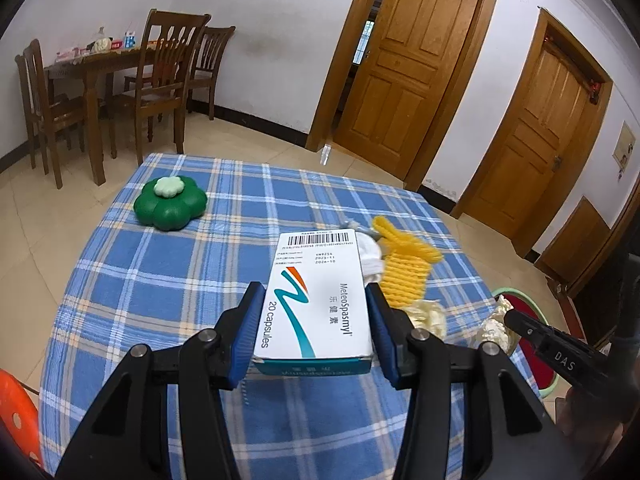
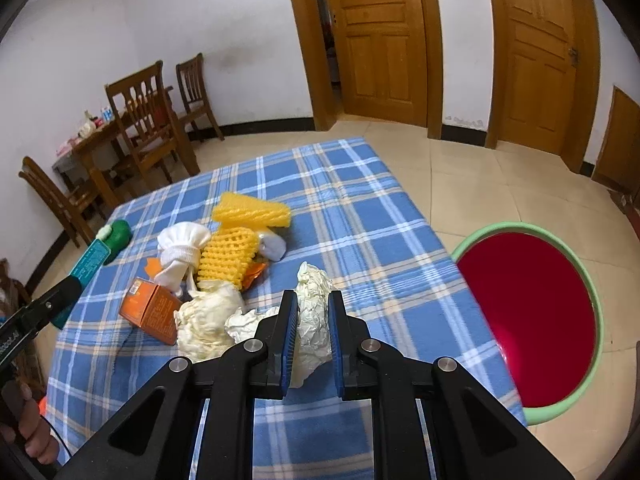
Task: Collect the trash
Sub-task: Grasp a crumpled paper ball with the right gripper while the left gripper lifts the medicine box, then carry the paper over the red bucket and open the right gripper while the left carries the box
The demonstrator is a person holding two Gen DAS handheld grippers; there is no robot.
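My left gripper (image 1: pixel 315 292) is shut on a white and teal medicine box (image 1: pixel 320 300), held above the blue plaid tablecloth (image 1: pixel 180 280). My right gripper (image 2: pixel 313 298) is shut on a crumpled cream paper wad (image 2: pixel 314 320), which bulges out ahead of and below the pads. On the cloth lie two more paper wads (image 2: pixel 208 320), an orange carton (image 2: pixel 154 310), yellow foam nets (image 2: pixel 228 258) and white socks (image 2: pixel 180 248). A red basin with a green rim (image 2: pixel 596 320) sits on the floor just right of the table.
A green flower-shaped container (image 1: pixel 170 202) stands at the table's far left. An orange stool (image 1: pixel 16 412) is by the near left corner. A wooden dining table with chairs (image 1: pixel 100 76) stands against the far wall, and wooden doors (image 1: pixel 408 60) lie beyond.
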